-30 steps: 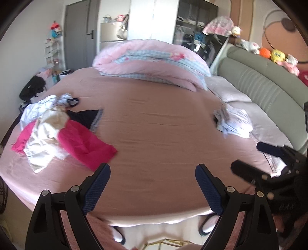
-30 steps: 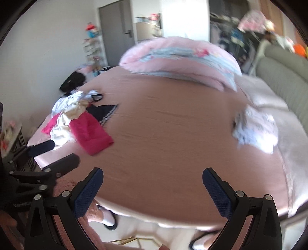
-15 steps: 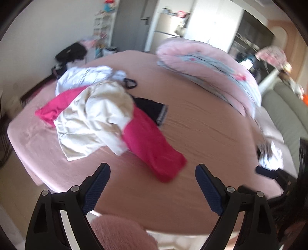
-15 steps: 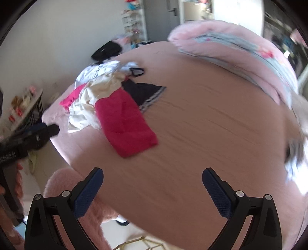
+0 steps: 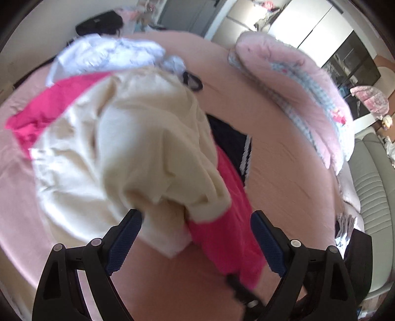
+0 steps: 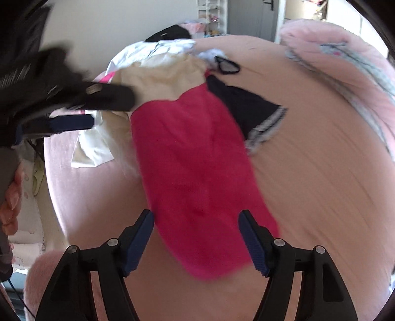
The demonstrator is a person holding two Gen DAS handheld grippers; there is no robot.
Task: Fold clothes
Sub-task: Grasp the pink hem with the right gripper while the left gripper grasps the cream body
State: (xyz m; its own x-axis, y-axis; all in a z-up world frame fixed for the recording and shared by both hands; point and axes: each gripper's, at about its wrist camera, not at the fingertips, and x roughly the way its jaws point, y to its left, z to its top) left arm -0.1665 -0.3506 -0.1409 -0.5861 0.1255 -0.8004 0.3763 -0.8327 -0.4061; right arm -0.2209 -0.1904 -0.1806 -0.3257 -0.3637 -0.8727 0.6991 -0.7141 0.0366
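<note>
Right gripper [image 6: 196, 237]: jaws wide but closing, straddling the near end of the pink garment [image 6: 197, 172]; pads not pressing it. Left gripper [image 5: 196, 237]: fingers spread over the cream top [image 5: 138, 148], gripping nothing. Pile lies at the near edge of the bed [image 6: 321, 197]; dark skirt [image 6: 246, 108] and white garment [image 5: 106, 54] beyond.

Pink bed [image 5: 284, 177] fills the view, duvet [image 5: 308, 98] heaped far right, grey headboard [image 5: 370, 187] right, white wardrobe [image 5: 284, 24] and grey door [image 6: 254, 17] beyond, daylight throughout.
</note>
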